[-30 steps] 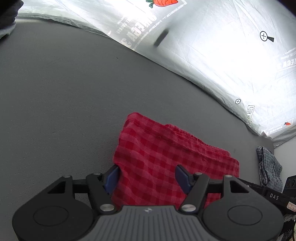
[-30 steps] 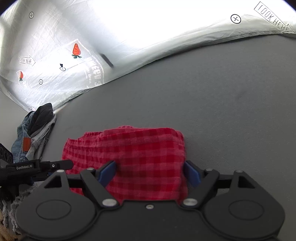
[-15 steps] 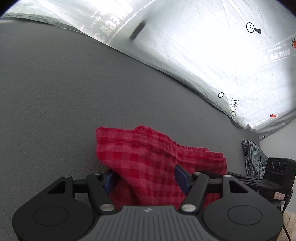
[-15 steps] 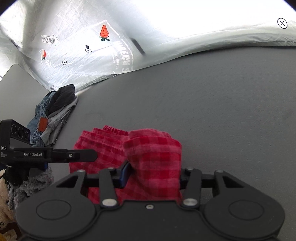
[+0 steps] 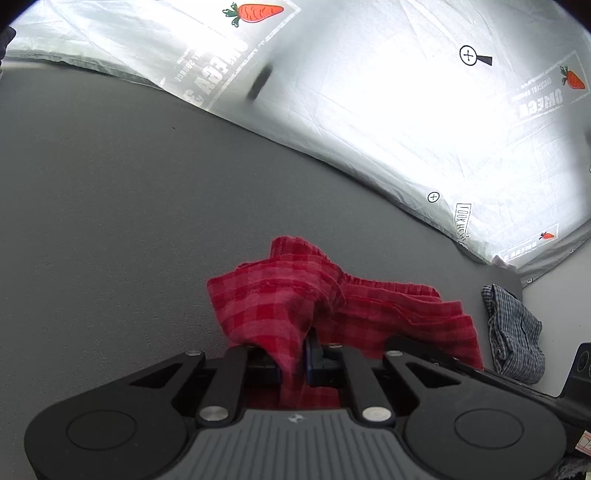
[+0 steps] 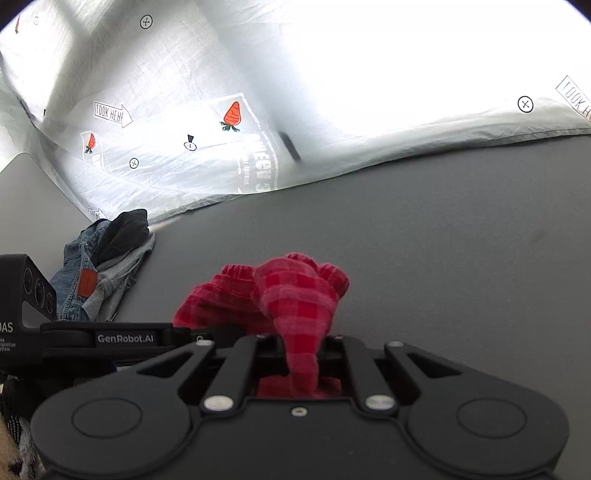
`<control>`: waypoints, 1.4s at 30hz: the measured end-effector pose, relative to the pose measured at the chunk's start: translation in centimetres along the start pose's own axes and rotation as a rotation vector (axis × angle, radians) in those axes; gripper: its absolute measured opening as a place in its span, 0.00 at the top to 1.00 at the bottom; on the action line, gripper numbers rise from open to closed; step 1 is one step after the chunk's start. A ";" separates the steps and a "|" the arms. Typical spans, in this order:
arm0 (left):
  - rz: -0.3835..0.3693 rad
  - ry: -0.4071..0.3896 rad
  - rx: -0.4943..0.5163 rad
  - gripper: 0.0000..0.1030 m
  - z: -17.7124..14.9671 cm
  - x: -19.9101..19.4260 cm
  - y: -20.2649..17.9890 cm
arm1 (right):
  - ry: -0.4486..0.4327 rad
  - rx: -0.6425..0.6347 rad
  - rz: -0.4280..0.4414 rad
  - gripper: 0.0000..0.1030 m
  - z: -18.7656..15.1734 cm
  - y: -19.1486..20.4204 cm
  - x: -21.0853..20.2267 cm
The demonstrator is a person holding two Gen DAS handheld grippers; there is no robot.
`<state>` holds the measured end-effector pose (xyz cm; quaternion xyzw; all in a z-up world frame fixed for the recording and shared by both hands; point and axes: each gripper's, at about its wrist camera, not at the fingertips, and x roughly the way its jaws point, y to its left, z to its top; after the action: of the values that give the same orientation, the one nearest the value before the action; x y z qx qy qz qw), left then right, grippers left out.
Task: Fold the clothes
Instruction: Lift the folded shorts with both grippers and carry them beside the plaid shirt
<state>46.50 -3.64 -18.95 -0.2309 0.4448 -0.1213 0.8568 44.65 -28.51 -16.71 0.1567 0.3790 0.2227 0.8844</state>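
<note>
Red checked cloth [image 5: 280, 306] sat bunched at lower centre on the grey table [image 5: 110, 221]. Left gripper [image 5: 295, 363] and right gripper [image 6: 301, 363] had just closed, each pinching a fold.

"GenRobot.AI" on left gripper [image 6: 125, 338] arm; "LOOK HERE" arrow on white sheet [image 6: 112, 112].

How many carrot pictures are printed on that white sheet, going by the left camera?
3 carrots: a large one at the top, one at the far right edge, a tiny one lower right. More may lie outside the view.
</note>
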 end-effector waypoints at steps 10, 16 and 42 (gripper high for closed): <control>-0.127 -0.176 0.188 0.89 -2.1 -11.0 -7.3 | -0.223 0.010 -0.090 0.93 -1.0 5.0 -12.9; -0.254 -0.090 0.221 0.89 -4.2 -11.6 -11.1 | -0.279 0.036 -0.214 0.93 -3.4 4.4 -19.4; -0.283 -0.179 0.148 0.87 -12.8 9.8 -46.8 | -0.338 -0.144 -0.237 0.92 7.7 -32.8 -38.7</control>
<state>41.57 -51.82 -8.68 -0.2375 0.3198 -0.2521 0.8819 35.62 -77.16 -2.95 0.0824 0.2242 0.1142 0.9643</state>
